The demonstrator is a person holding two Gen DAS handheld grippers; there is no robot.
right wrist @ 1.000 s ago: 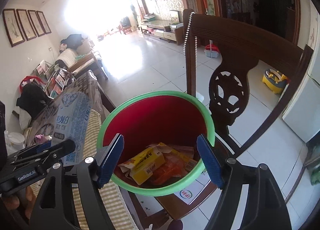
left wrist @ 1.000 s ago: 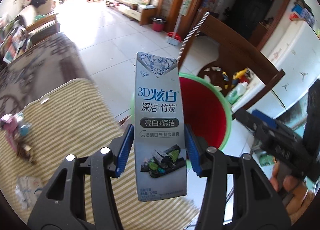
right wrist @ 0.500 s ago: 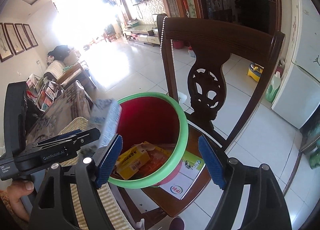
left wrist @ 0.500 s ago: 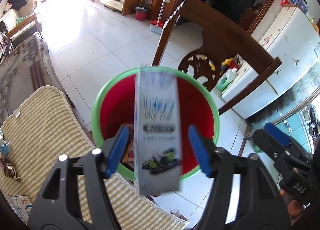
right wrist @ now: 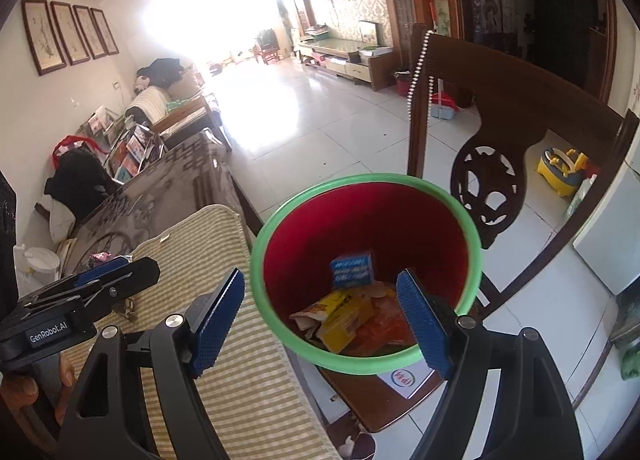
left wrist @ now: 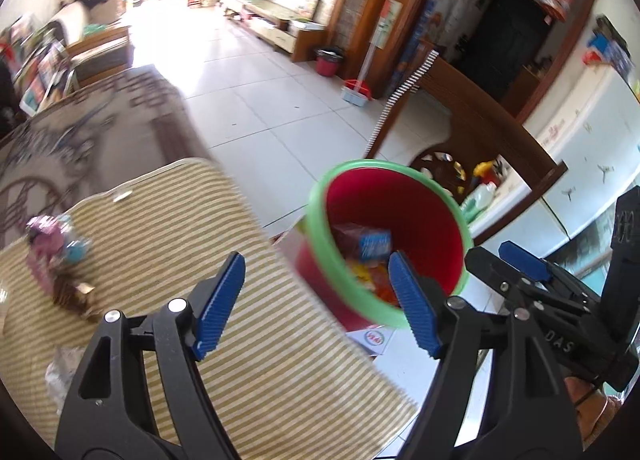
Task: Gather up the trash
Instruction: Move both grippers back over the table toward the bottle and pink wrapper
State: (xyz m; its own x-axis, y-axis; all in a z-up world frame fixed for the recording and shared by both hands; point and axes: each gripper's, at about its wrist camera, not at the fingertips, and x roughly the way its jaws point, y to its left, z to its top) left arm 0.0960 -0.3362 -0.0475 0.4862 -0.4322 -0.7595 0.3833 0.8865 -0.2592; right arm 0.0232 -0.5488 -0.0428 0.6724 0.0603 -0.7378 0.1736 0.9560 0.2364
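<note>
My left gripper (left wrist: 316, 302), jaws just opened, and right gripper (right wrist: 322, 322) gape empty; remaining wrappers (left wrist: 56, 256) far left look light, crinkly: I pinch mid-body.

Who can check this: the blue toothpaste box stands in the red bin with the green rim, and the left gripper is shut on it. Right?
Not quite. The left gripper is open with nothing between its pads, its jaws having just been opening. The blue toothpaste box does stand in the red bin, as the right wrist view shows.
</note>
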